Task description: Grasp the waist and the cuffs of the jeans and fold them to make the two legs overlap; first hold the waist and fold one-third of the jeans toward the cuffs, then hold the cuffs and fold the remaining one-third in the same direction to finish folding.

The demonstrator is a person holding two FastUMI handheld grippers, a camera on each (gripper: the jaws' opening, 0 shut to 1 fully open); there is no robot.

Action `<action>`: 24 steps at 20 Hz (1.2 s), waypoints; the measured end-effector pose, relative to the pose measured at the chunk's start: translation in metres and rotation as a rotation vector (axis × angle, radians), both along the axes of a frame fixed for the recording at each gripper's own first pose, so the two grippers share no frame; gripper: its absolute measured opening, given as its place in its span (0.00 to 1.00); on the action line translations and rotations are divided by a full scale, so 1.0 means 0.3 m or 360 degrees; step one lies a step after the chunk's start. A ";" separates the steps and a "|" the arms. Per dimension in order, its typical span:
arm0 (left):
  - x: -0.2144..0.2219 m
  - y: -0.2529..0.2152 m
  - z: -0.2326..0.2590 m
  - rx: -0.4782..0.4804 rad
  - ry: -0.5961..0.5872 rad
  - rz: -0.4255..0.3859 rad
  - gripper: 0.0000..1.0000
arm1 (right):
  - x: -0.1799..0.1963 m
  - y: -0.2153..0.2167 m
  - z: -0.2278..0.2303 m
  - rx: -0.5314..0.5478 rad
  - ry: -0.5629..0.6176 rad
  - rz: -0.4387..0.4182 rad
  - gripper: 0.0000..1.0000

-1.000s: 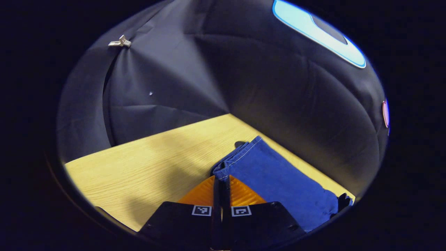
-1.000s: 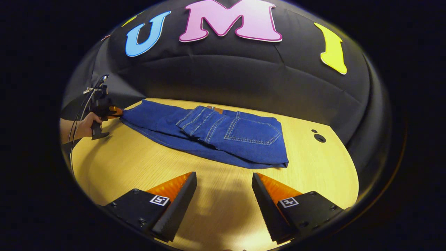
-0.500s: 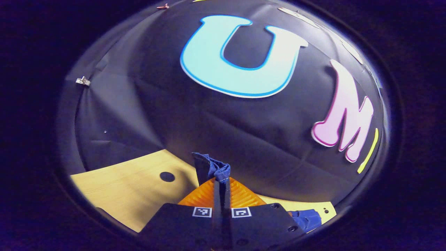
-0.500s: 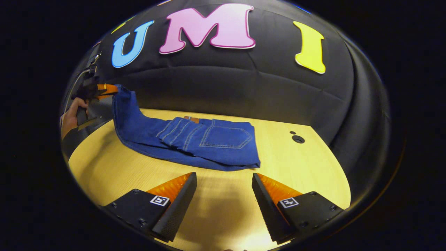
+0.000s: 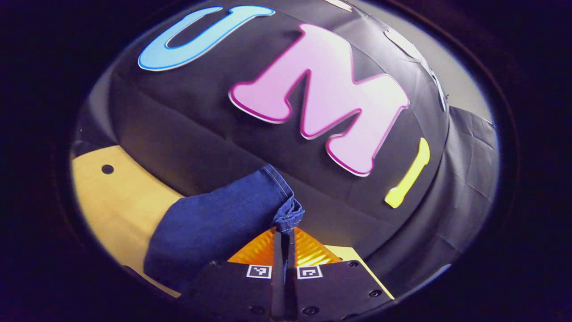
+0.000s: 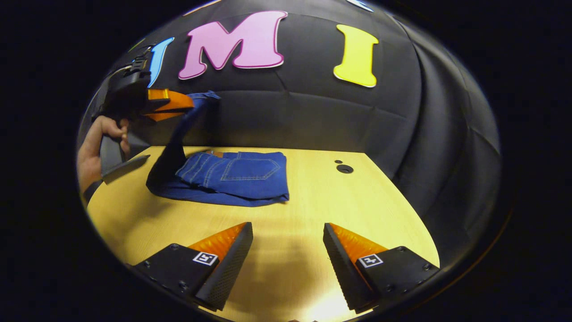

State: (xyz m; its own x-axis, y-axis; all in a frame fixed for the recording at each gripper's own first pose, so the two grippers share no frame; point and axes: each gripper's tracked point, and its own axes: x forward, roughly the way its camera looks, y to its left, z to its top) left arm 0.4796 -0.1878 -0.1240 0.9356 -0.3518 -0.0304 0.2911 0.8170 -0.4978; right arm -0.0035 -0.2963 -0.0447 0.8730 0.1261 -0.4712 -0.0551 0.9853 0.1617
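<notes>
The left tool (image 5: 282,232), clamped on the cuffs (image 5: 288,213), holds the jeans (image 6: 232,176) legs raised steeply above the wooden surface (image 6: 313,210). The right gripper view adds the folded waist lying flat, pocket up, with the right tool (image 6: 288,250) hovering open, well apart.

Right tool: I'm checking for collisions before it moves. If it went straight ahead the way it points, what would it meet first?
Probably the folded jeans lying on the table; the open right tool has bare wood ahead before them. Depth is uncertain.
</notes>
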 end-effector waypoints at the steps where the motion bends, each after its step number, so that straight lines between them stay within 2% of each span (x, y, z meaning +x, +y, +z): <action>1: 0.000 -0.090 -0.045 0.0048 0.0020 -0.0066 0.06 | -0.010 -0.016 -0.008 0.0013 0.0010 -0.0017 0.97; 3: 0.005 -0.228 -0.201 0.0182 0.0149 -0.0163 0.06 | -0.043 -0.044 -0.028 0.0017 0.0031 -0.0048 0.97; 6: -0.058 -0.297 -0.386 0.0318 0.0327 -0.0244 0.18 | -0.084 -0.062 -0.041 0.0026 0.0050 -0.0073 0.97; 9: -0.140 -0.233 -0.388 0.0368 0.0295 -0.0207 1.00 | -0.105 -0.062 0.007 0.0052 0.0012 -0.0088 0.97; 10: -0.162 -0.200 -0.355 0.0367 0.0259 -0.0181 0.97 | -0.112 -0.060 0.034 0.0058 -0.0010 -0.0091 0.97; 12: -0.238 -0.103 -0.250 0.0350 0.0173 -0.0109 0.97 | -0.138 -0.053 0.101 0.0069 -0.0049 -0.0094 0.97; 16: -0.439 0.160 0.064 0.0413 -0.0099 0.0090 0.97 | -0.203 -0.028 0.305 0.0061 -0.0169 -0.0070 0.96; 21: -0.764 0.460 0.433 0.0506 -0.0335 0.0296 0.96 | -0.287 0.029 0.709 0.0068 -0.0411 -0.0053 0.96; 22: -0.822 0.524 0.495 0.0502 -0.0366 0.0342 1.00 | -0.301 0.045 0.801 0.0062 -0.0480 -0.0043 0.96; 23: -0.878 0.576 0.546 0.0487 -0.0387 0.0373 0.92 | -0.320 0.059 0.895 0.0058 -0.0552 -0.0041 0.96; 24: -0.955 0.636 0.591 0.0474 -0.0400 0.0390 0.96 | -0.344 0.072 0.982 0.0058 -0.0617 -0.0041 0.96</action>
